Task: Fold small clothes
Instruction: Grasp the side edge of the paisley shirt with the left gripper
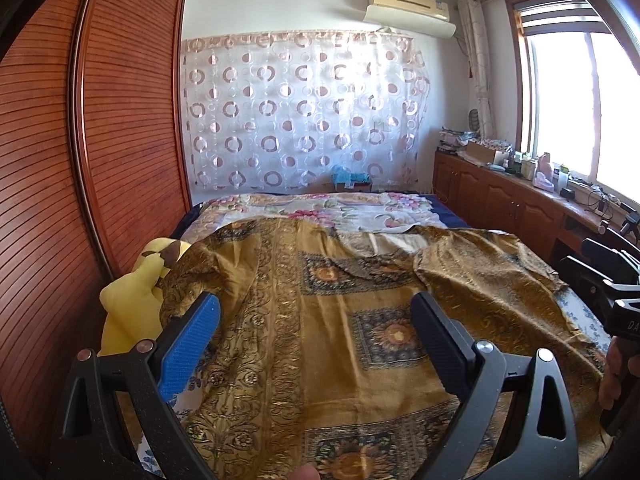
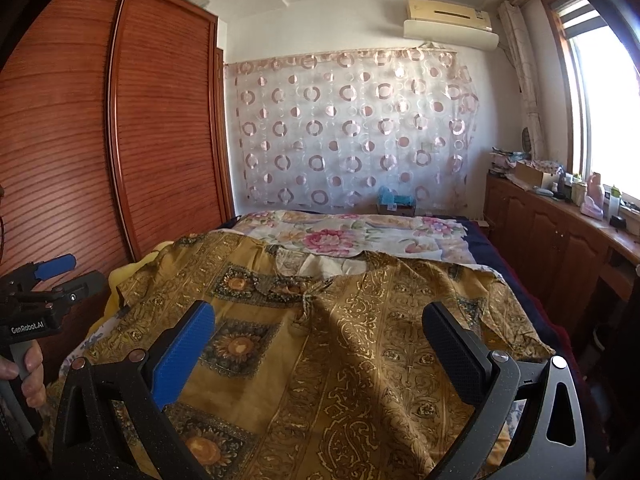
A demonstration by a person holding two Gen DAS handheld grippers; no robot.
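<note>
Garment spread on bed, both grippers wide and empty.

Shirt (image 2: pixel 320 340), gold with sunflower squares, lies face up across the lower half of both views on the bed (image 2: pixel 360 232), neckline toward frame centre, sleeves reaching left and right; likely laid flat so the sides can be folded inward, though wrinkles remain near the collar. Left gripper (image 1: pixel 316 344) hovers over the shirt's left portion, jaws spread far apart, nothing between them, no clear contact with cloth. Right gripper (image 2: pixel 320 356) hangs above the shirt's middle, jaws equally wide, holding nothing. Yellow plush (image 1: pixel 136 288) sits at the left edge, partly under one sleeve; it may snag a fold there. Folding not yet begun, by my reading.
</note>
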